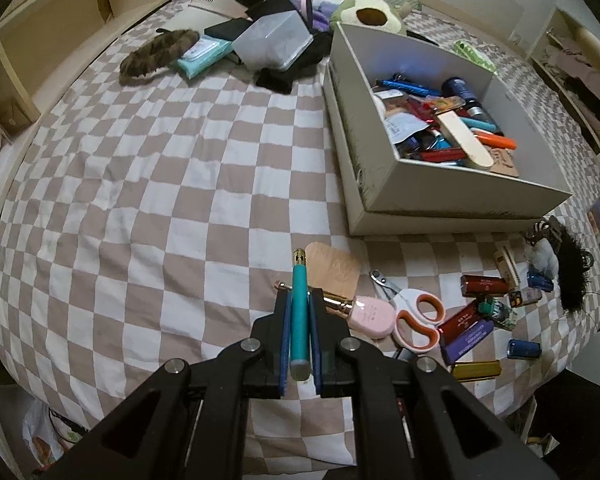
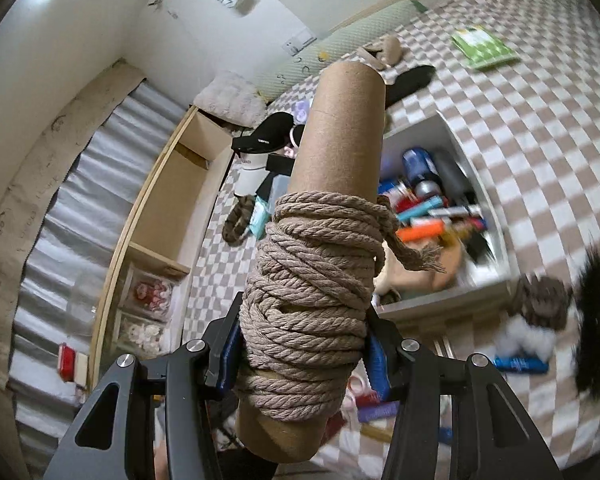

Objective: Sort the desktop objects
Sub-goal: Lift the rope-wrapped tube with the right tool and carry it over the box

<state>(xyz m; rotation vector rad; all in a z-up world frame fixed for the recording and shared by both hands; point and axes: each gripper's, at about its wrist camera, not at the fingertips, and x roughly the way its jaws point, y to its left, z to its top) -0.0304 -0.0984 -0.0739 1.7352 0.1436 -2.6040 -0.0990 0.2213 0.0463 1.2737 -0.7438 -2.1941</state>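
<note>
Covering most of the left view, the checkered bed (image 1: 148, 184) is free on its left half. A white box (image 1: 452, 184) sits near the right edge. The right tool (image 2: 302, 344) pinches a rope-wound cardboard tube (image 2: 332, 184); the left tool (image 1: 300, 312) pinches a teal pen (image 1: 300, 312).

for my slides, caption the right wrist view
Right gripper clamps a rope-wound cardboard tube above the white box.

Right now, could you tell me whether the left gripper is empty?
No, the left gripper is shut on a slim teal pen with a gold tip.
</note>
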